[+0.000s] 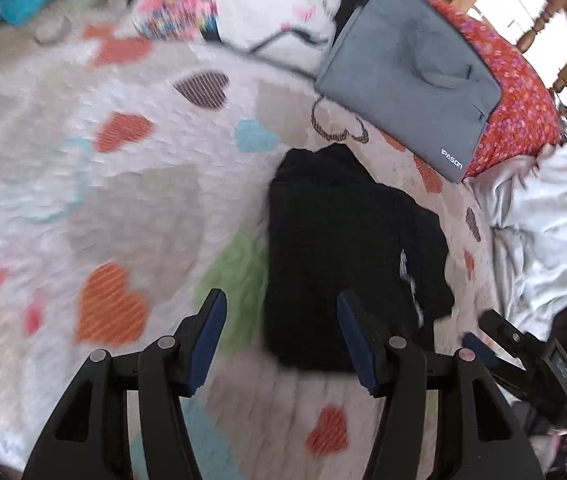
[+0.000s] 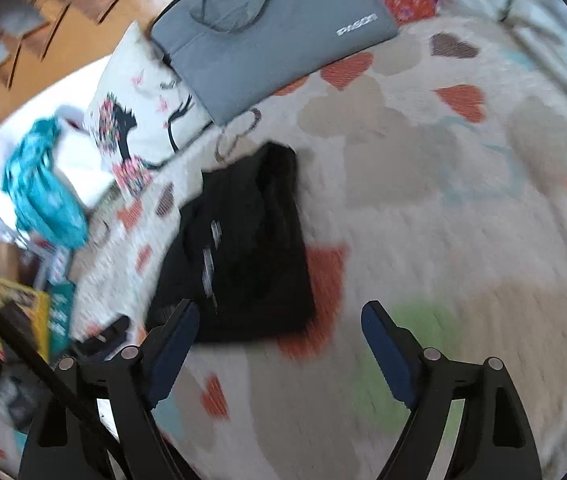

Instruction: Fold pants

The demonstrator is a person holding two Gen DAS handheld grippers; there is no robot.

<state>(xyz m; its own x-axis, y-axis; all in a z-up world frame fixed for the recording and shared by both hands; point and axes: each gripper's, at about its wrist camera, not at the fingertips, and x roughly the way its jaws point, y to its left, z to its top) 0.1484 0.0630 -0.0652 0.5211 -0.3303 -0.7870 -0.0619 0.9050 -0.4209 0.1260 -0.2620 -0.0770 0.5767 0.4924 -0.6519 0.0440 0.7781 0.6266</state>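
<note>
The black pants (image 1: 339, 248) lie folded into a compact bundle on the heart-patterned blanket (image 1: 123, 200); they also show in the right wrist view (image 2: 243, 248). My left gripper (image 1: 281, 320) is open and empty, hovering just above the bundle's near edge. My right gripper (image 2: 279, 328) is open and empty, above the blanket beside the bundle's near right corner. The other gripper's tip (image 1: 479, 346) shows at the right of the left wrist view. Both views are blurred by motion.
A grey laptop sleeve (image 1: 411, 76) lies beyond the pants, also in the right wrist view (image 2: 267, 32). A printed pillow (image 2: 139, 120), a red floral cloth (image 1: 519, 108), white bedding (image 1: 555, 216) and a teal cloth (image 2: 39, 192) surround the blanket.
</note>
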